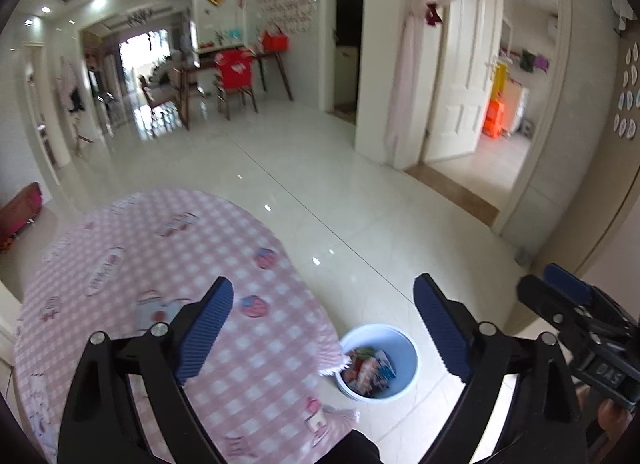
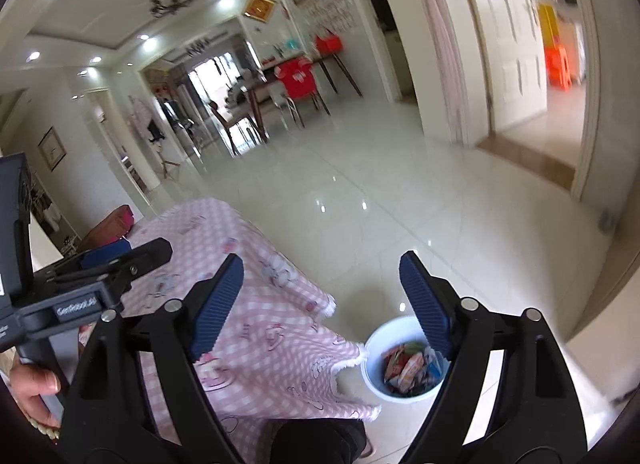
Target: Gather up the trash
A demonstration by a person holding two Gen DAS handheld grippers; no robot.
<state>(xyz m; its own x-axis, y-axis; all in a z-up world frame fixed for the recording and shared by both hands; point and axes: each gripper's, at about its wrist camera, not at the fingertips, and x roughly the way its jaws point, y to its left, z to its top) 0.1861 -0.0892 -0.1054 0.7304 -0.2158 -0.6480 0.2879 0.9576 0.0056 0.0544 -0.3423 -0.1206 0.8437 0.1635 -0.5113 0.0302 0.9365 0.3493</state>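
Observation:
A white-and-blue trash bin [image 1: 404,352] stands on the floor beside the table, with several colourful wrappers [image 1: 370,372] inside. It also shows in the right wrist view [image 2: 376,348], wrappers [image 2: 408,370] in it. My left gripper [image 1: 324,292] is open and empty, raised above the table edge and the bin. My right gripper [image 2: 322,268] is open and empty, also raised above the bin. The right gripper shows at the right edge of the left wrist view [image 1: 568,292]; the left one at the left of the right wrist view [image 2: 120,256].
A round table with a pink checked cloth [image 1: 160,264] fills the lower left; the cloth hangs near the bin [image 2: 280,324]. Glossy tile floor [image 1: 320,183] stretches ahead. A dining table with a red-covered chair [image 1: 234,71] stands far back. An open white door [image 1: 464,75] is right.

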